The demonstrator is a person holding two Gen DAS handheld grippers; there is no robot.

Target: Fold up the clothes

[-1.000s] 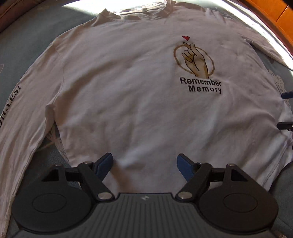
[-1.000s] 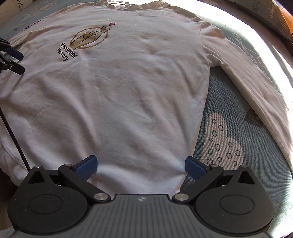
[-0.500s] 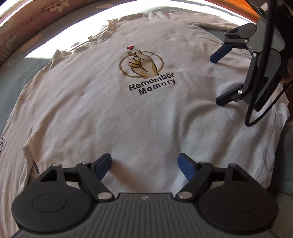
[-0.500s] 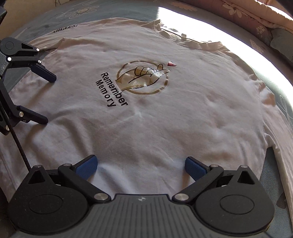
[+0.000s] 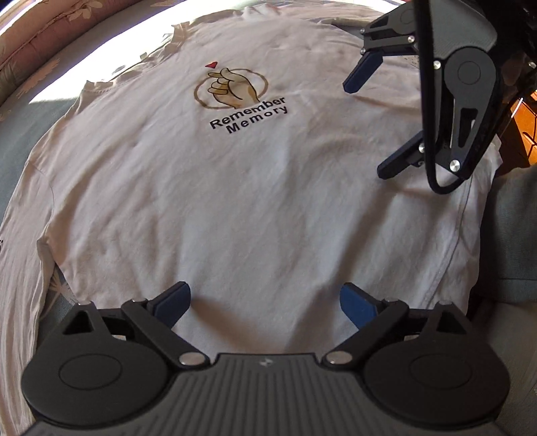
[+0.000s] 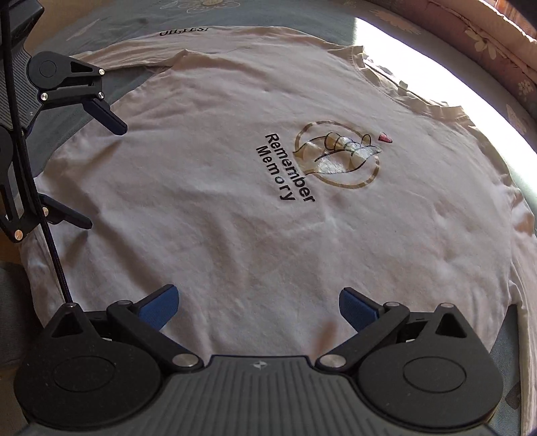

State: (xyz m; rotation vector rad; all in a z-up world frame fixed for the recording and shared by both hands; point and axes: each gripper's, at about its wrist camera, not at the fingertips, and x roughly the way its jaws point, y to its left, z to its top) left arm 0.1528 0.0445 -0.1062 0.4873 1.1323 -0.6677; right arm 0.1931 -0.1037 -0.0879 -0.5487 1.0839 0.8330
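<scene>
Left gripper: fingers spread and opening wider, nothing between them, poised over the lower body of the shirt. Right gripper: fingers likewise spread and empty. The white long-sleeved shirt lies flat, print up, on the bed. Judged light, limp and easily wrinkled; best pinched at hem, side seam or sleeve edge.

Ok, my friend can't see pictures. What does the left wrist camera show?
A white long-sleeved shirt printed "Remember Memory" lies flat on a blue-grey bedcover. The left gripper hangs over its bottom hem, jaws opening, nothing between them. The right gripper hovers open at the shirt's far right.
</scene>
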